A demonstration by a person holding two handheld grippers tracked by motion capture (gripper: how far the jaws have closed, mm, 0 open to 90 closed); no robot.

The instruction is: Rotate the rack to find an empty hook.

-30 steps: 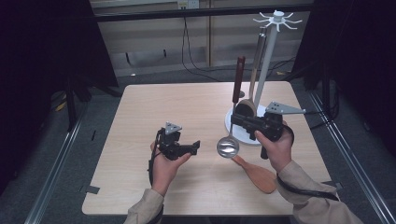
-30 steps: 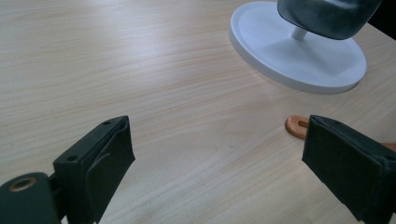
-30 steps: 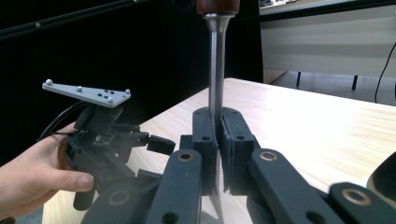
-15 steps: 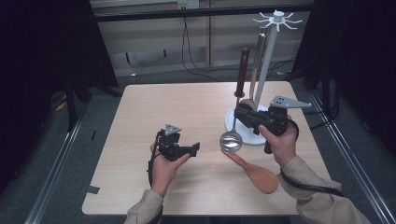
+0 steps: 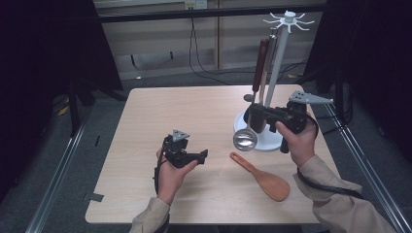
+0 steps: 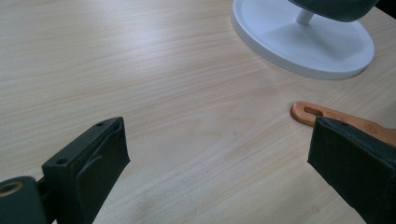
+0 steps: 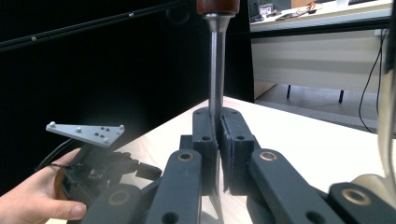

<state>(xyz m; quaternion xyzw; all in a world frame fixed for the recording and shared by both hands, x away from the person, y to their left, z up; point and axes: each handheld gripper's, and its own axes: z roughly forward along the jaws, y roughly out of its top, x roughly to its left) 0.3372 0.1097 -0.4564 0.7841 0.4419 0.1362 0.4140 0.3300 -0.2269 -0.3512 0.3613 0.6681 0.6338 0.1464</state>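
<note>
You had the ladle [image 5: 248, 130] clamped by its metal stem in your right gripper [image 5: 257, 115], bowl hanging just off the table at the near left edge of the rack [image 5: 277, 77]. It was lifted but not yet hooked at the top, so hanging remained. Your left gripper [image 5: 197, 156] waited wide open, left of the wooden spatula [image 5: 262, 177].
</note>
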